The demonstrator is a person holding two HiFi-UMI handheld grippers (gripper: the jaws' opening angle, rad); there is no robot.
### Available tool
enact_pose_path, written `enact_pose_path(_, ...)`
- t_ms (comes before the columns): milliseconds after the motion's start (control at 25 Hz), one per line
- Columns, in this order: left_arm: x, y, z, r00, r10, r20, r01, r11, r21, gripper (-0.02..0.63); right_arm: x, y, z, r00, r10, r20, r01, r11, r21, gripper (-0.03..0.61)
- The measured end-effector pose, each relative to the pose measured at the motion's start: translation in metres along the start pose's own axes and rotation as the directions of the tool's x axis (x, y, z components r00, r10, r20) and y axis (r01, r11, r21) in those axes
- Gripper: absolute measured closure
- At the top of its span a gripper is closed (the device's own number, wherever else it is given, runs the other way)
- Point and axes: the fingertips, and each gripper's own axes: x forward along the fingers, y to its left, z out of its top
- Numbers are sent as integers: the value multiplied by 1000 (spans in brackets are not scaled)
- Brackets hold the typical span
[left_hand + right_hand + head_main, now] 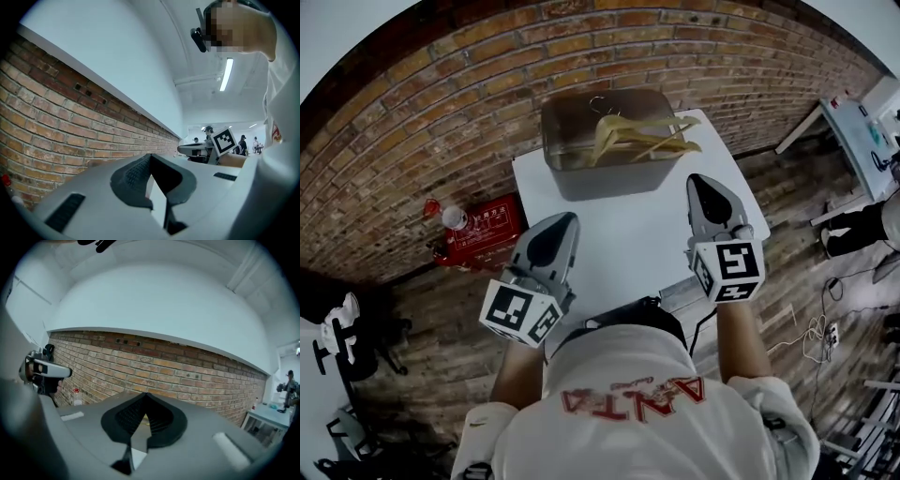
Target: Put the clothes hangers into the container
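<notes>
Several wooden clothes hangers (pixel 642 139) lie piled in a see-through container (pixel 555 131) at the far end of the white table (pixel 628 234); some stick out over its right rim. My left gripper (pixel 567 220) hovers at the table's near left edge, shut and empty. Over the near right part of the table hangs my right gripper (pixel 701 180), also shut with nothing held. In the left gripper view the left gripper (pixel 149 157) points level along the brick wall, tips together. The right gripper (pixel 146 395) faces the brick wall, jaws closed.
A red box (pixel 483 225) and a bottle (pixel 453 217) sit on the floor left of the table by the brick wall (pixel 441 112). Another table (pixel 862 131) stands far right, with cables (pixel 820 328) on the floor beside me.
</notes>
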Motion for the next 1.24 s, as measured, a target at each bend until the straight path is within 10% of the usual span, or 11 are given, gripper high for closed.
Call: enact_pose_path(1240,-3,-34,-4,998,-70,0,70,997,9,606,-53,7,-6,999,10,36,-14,994,104,578)
